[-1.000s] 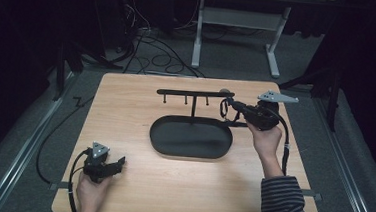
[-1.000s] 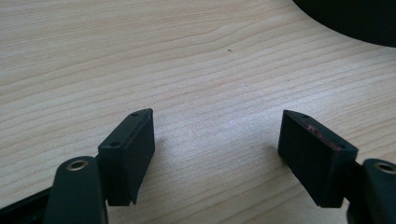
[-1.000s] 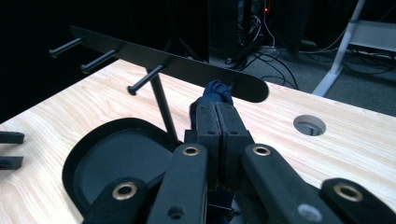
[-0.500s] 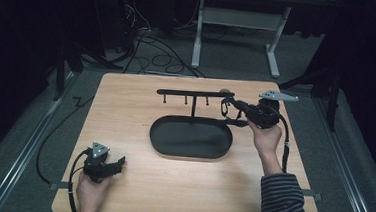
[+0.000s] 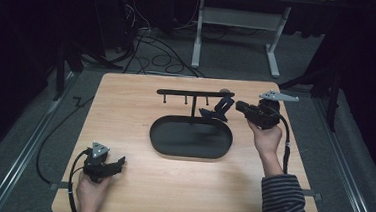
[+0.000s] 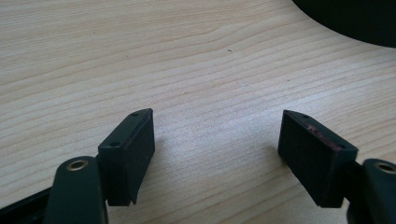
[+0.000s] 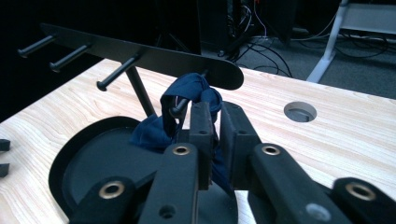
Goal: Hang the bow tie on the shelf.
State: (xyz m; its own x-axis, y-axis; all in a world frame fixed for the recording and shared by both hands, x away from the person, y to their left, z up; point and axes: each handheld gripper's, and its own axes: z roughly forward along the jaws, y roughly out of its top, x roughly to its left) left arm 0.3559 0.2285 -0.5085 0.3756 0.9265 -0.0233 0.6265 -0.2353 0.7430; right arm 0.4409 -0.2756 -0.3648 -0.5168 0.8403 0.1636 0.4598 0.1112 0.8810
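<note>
A black peg rack [image 5: 194,93] stands on an oval black base [image 5: 173,140] at mid-table. A dark blue cloth [image 5: 221,108] hangs looped over its rightmost peg. My right gripper [image 5: 238,107] reaches in from the right at the cloth. In the right gripper view the jaws [image 7: 215,109] stand a narrow gap apart with the blue cloth [image 7: 187,93] between them. They have just been opening, and the pads no longer squeeze it. My left gripper [image 5: 119,161] rests near the front left edge. Its jaws [image 6: 217,135] are wide open over bare wood.
The rack's other pegs [image 7: 116,74] are bare. A round hole [image 7: 300,112] sits in the tabletop right of the rack. Cables trail from both grippers. Beyond the table lie a dark floor with cables and a white frame [image 5: 241,34].
</note>
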